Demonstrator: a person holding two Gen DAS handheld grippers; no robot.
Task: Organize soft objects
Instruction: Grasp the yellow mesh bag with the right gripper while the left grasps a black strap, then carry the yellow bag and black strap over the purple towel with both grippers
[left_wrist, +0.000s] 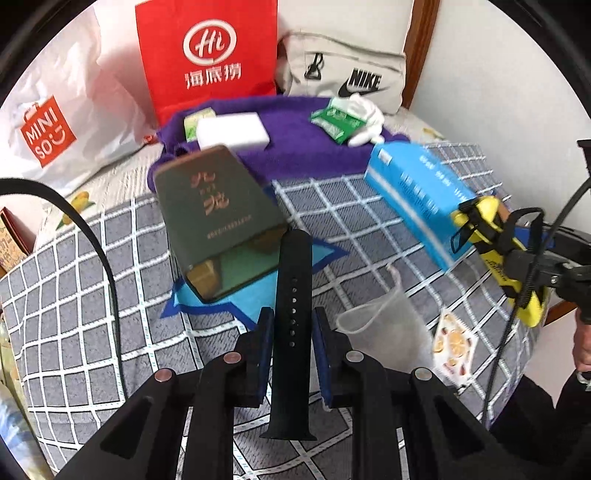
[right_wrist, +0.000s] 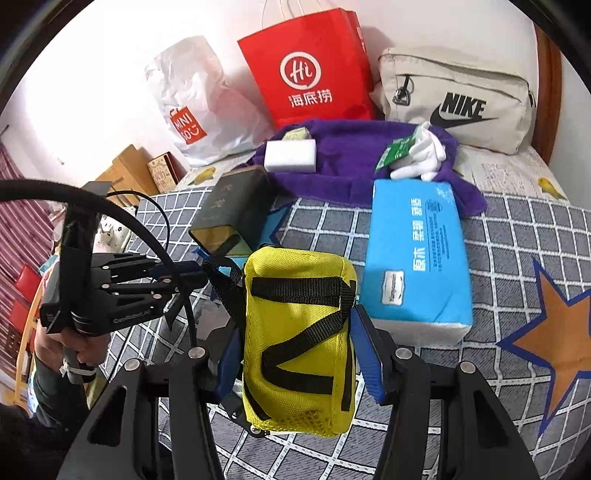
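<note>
left gripper (left_wrist: 291, 328) was seen clamped on a black watch strap (left_wrist: 293, 295), strap standing upright between the blue pads (left_wrist: 264, 332), raised off the checked bedspread (left_wrist: 92, 295). right gripper (right_wrist: 295, 332) was seen clenched on a yellow mesh pouch (right_wrist: 299, 339) with black webbing straps, pads pressed on both sides, pouch lifted clear of the bedspread.

from the right wrist view, the left gripper was seen at 9 o'clock of the pouch, its tips close to the pouch's strap loop; contact could not be told.

blue tissue pack (right_wrist: 417, 266) was lying at 2 o'clock of the pouch, just beside it. dark green box (left_wrist: 218, 221) was set at 11 o'clock of the watch strap, tilted, resting partly on a blue star patch of the bedspread. purple towel (left_wrist: 295, 144) was spread at 12 o'clock, with a white sponge block (left_wrist: 232, 131), a green packet (left_wrist: 336, 122) and a white glove (left_wrist: 365, 118) on it. red paper bag (left_wrist: 210, 55), white miniso bag (left_wrist: 55, 122) and beige nike bag (left_wrist: 347, 74) were lined along the wall behind.
</note>
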